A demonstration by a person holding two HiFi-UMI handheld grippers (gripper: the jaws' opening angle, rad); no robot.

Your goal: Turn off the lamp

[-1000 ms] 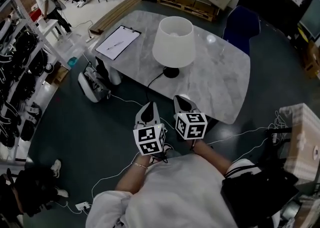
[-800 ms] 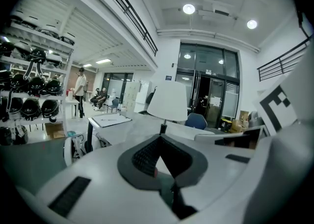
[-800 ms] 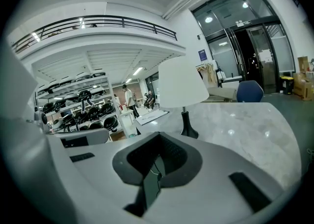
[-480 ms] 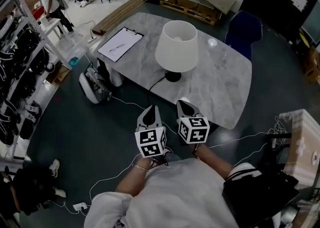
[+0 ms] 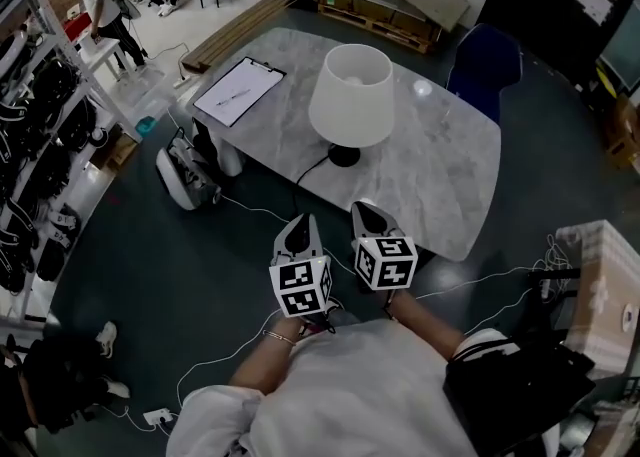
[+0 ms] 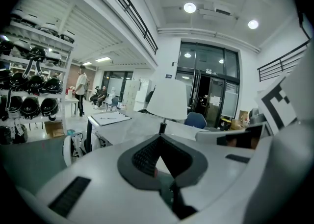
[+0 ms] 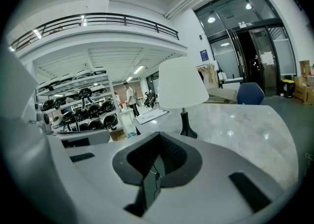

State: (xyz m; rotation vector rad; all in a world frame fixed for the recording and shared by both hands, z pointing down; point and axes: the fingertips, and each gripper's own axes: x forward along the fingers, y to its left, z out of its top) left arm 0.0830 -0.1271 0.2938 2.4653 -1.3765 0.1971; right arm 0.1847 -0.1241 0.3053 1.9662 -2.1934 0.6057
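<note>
A lamp with a white shade point(image 5: 350, 95) and a black base point(image 5: 344, 156) stands in the middle of a grey marble table point(image 5: 440, 175). Its black cord point(image 5: 305, 170) runs off the table's near edge. My left gripper point(image 5: 298, 228) and right gripper point(image 5: 362, 208) hover side by side just short of that edge, both shut and holding nothing. The lamp point(image 6: 168, 100) rises beyond the left gripper point(image 6: 159, 136) in the left gripper view. In the right gripper view the lamp point(image 7: 182, 89) stands ahead of the right gripper point(image 7: 159, 137).
A clipboard point(image 5: 237, 90) lies on the table's far left corner, and a blue chair point(image 5: 483, 70) stands behind the table. A white machine point(image 5: 185, 170) and cables point(image 5: 250, 207) lie on the floor at the left. Helmet racks point(image 5: 30, 115) line the left wall; a wooden crate point(image 5: 600, 275) sits at the right.
The head view has shifted slightly. Both grippers stay shut in the same place before the table.
</note>
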